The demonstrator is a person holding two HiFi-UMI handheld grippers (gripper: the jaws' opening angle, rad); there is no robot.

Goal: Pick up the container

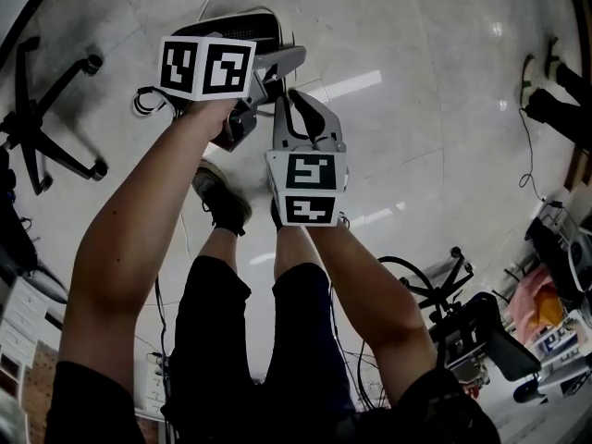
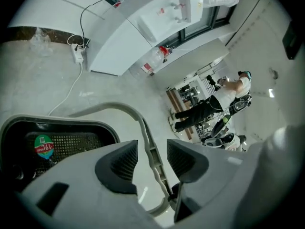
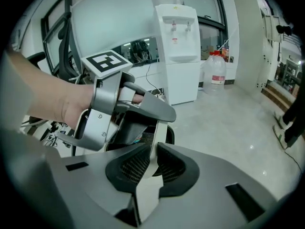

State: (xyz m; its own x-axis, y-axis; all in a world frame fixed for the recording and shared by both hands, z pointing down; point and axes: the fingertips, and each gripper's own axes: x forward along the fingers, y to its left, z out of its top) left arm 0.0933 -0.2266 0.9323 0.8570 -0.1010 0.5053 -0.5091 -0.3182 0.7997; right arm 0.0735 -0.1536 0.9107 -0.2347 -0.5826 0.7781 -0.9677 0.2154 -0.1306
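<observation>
The container is a black mesh basket point(image 1: 242, 24) on the floor, with a grey hoop handle point(image 2: 143, 126) raised over it. A round green and red label point(image 2: 44, 146) shows inside it. My left gripper point(image 2: 151, 152) stands open with the handle running between its jaws, a gap on each side. In the head view the left gripper point(image 1: 276, 70) points at the basket. My right gripper point(image 3: 153, 163) is shut on the handle point(image 3: 160, 130), a grey strip pinched between its pads. In the head view the right gripper point(image 1: 301, 111) sits just below and to the right of the left one.
A white water dispenser point(image 3: 178, 51) and a water bottle point(image 3: 217, 68) stand by the wall. A power strip point(image 2: 77, 54) with a cable lies on the floor. An office chair base point(image 1: 46, 109) is at left, another chair point(image 1: 481, 331) at lower right. A person point(image 2: 214, 104) stands far off.
</observation>
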